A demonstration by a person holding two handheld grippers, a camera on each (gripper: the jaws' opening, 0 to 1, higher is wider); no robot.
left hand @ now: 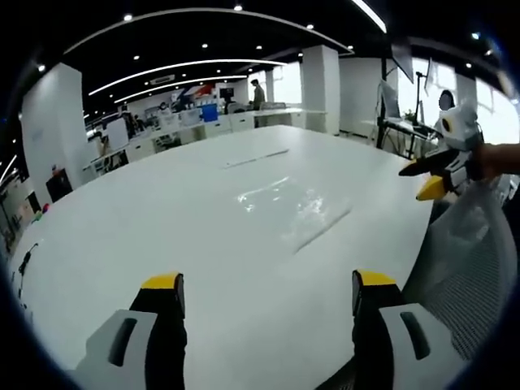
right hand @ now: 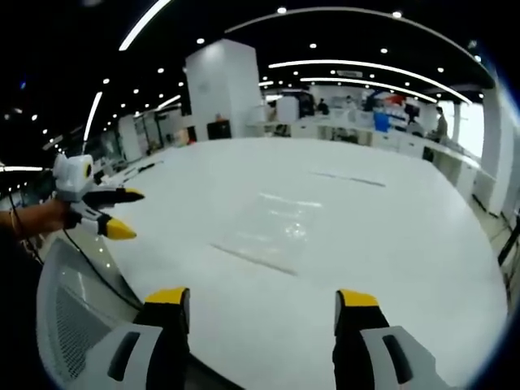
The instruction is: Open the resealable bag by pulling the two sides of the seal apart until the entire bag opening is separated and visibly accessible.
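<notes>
Left gripper view has the left claw open wide above the white desk. A clear bag lies flat at 12 o'clock from it, untouched. Right gripper view shows the right claw open too, bag just ahead.

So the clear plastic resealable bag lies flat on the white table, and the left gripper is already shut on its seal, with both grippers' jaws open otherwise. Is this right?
Not quite. The left gripper is not shut on the seal: in the left gripper view its jaws stand open and apart from the clear plastic resealable bag, which lies flat and untouched on the white table. The right gripper is open too.
</notes>
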